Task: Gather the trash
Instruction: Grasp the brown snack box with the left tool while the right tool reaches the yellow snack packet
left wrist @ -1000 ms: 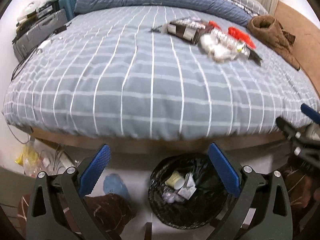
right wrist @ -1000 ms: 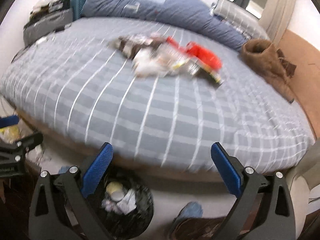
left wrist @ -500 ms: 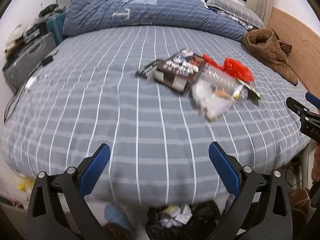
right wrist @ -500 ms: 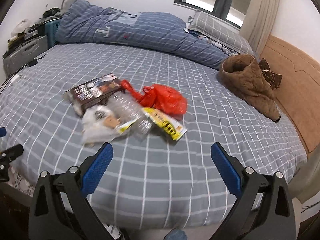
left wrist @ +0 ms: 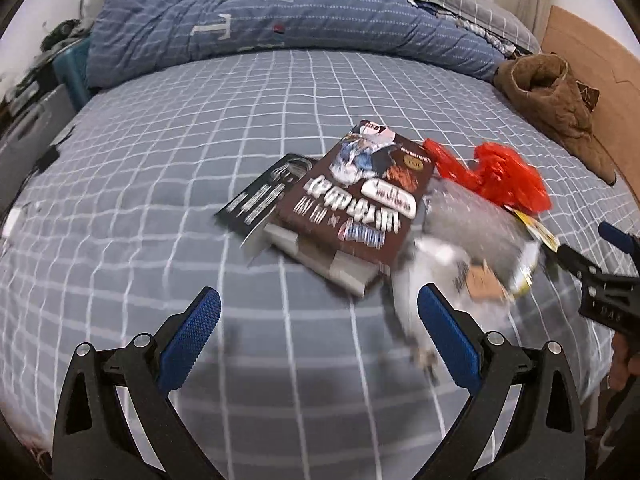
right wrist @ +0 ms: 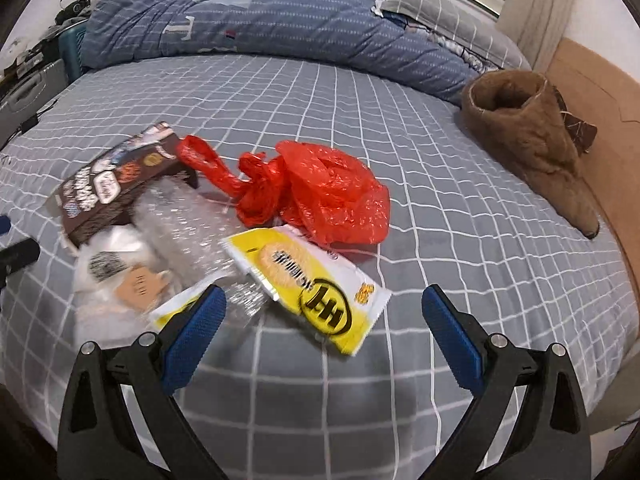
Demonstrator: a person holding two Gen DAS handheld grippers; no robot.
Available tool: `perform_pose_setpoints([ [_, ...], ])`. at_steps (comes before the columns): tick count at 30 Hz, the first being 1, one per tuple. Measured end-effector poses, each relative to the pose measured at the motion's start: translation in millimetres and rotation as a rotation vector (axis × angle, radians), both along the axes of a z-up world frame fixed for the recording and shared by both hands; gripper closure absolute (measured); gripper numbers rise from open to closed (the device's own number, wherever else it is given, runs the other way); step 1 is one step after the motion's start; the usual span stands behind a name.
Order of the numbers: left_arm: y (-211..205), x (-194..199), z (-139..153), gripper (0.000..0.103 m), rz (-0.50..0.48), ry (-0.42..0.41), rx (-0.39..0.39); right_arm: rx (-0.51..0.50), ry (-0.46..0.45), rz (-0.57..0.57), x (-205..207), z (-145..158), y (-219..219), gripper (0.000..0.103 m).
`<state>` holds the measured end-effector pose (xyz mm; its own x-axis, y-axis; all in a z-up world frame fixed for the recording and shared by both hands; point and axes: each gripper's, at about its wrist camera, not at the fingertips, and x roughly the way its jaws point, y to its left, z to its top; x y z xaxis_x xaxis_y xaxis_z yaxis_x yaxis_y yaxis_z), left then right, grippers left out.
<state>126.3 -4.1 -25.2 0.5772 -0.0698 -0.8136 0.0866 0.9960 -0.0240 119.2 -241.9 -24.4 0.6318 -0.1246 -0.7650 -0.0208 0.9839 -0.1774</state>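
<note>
Two grippers hang over the grey checked bed (right wrist: pixel 460 216), each spread wide with nothing between its blue pads: the left gripper (left wrist: pixel 318 328) sits low at 6 o'clock in its own view, and the right gripper (right wrist: pixel 324 326) likewise in its view. The trash lies in one loose heap near the middle of the bed. From the right wrist, the yellow snack wrapper (right wrist: pixel 312 280) is nearest, just above the open jaws, with the red plastic bag (right wrist: pixel 320 196) touching its far edge at 12 o'clock, the bubble wrap (right wrist: pixel 188 232) at 10 o'clock, a white crumpled packet (right wrist: pixel 112 276) beside it, and the brown box (right wrist: pixel 116 184) further out toward 10 o'clock. From the left wrist the brown box (left wrist: pixel 356 204) lies at 12 o'clock on a dark flat pack (left wrist: pixel 260 200). The step in hand looks like choosing a first piece. I would send the right gripper to the wrapper, pinching a raised edge rather than pressing flat into the soft bedding, and give the left the box by its short side. The brown coat (right wrist: pixel 532 136) at 2 o'clock is likely not trash.
</note>
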Motion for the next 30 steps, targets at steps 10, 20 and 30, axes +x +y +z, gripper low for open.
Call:
perform_pose_setpoints([
  [10, -21.7, 57.0, -26.7, 0.006, -0.085, 0.035, 0.006, 0.028, 0.085, 0.070, 38.7, -35.0, -12.7, 0.012],
  [20, -32.3, 77.4, -32.4, 0.006, -0.160, 0.040, 0.052, 0.166, 0.151, 0.102, 55.4, -44.3, -28.4, 0.052],
  [30, -34.3, 77.5, -37.5, 0.019, -0.176, 0.024, 0.028, 0.197, 0.208, 0.087, 56.1, -54.5, -26.2, 0.093],
])
